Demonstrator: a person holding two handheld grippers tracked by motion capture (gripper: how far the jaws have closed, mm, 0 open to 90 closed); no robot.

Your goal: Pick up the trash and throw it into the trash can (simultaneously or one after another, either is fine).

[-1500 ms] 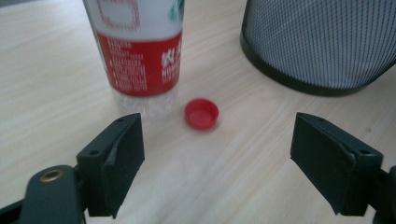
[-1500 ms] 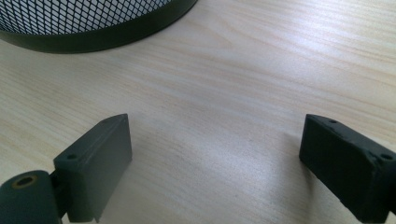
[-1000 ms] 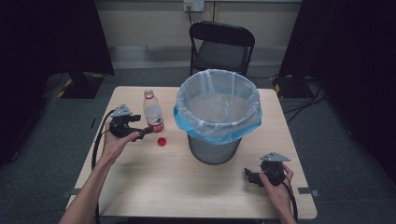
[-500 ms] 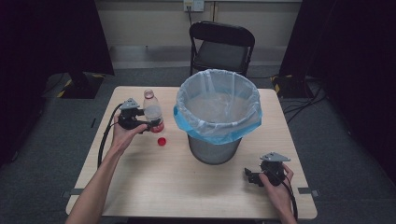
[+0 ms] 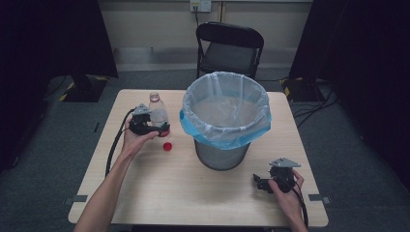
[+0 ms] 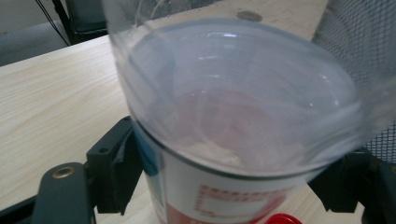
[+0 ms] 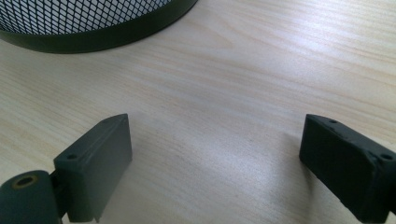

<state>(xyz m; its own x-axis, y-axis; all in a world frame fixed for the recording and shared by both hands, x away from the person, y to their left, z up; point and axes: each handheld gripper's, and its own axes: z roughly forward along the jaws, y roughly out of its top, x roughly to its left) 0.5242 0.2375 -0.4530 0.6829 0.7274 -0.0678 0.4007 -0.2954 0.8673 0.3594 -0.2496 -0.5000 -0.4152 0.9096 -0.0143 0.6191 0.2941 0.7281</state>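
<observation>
Now the left tool is closing around the bottle — right tool open.

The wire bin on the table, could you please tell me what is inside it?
The wire bin holds a pale liner bag, its blue edge folded over the rim. In the high view the bag looks empty; the very bottom is hidden by crumpled plastic.

bottle top cropped, label unreadable
</observation>
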